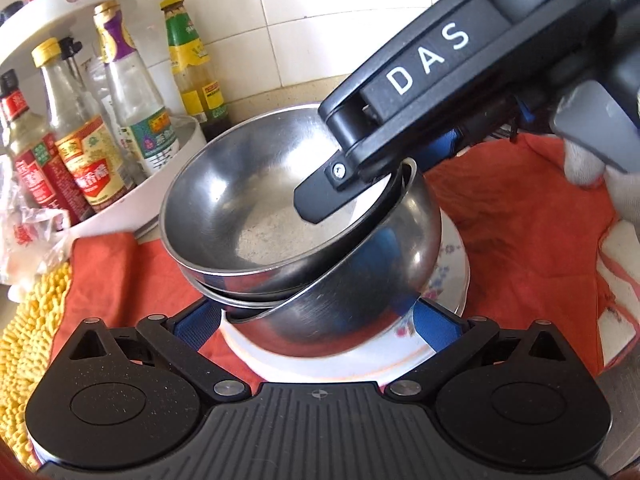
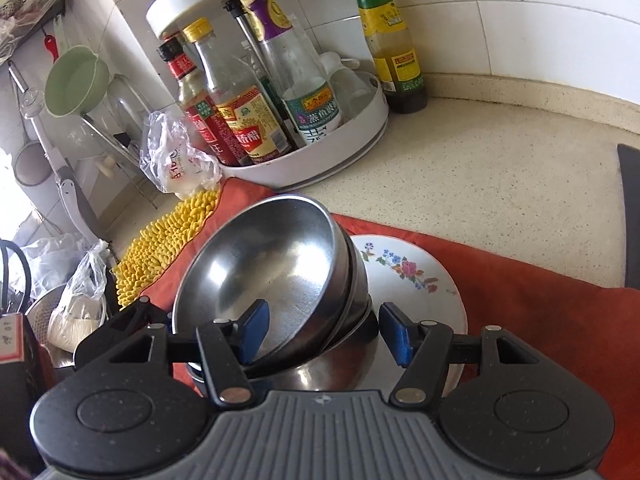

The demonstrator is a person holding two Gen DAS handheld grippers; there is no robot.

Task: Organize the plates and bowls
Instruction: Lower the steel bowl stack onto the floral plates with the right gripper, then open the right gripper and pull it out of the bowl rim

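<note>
Three steel bowls (image 1: 256, 200) sit nested and askew on a white floral plate (image 1: 452, 264), which lies on an orange cloth (image 1: 512, 216). My right gripper (image 1: 384, 184) reaches in from the upper right and straddles the bowls' far rims. In the right wrist view one blue pad sits inside the top bowl (image 2: 272, 256) and the other pad lies against the outer wall, so my right gripper (image 2: 326, 332) looks shut on the stack. The floral plate (image 2: 404, 276) shows beyond it. My left gripper (image 1: 318, 324) stands wide open, its pads flanking the lowest bowl's base.
A white turntable rack (image 2: 320, 168) of sauce bottles stands behind the bowls at the left, with a tall bottle (image 2: 392, 40) beside it. A yellow shaggy mat (image 2: 168, 236) and plastic bags lie left of the cloth. Speckled countertop (image 2: 480, 168) stretches to the right. A gloved hand (image 1: 600, 176) holds the right gripper.
</note>
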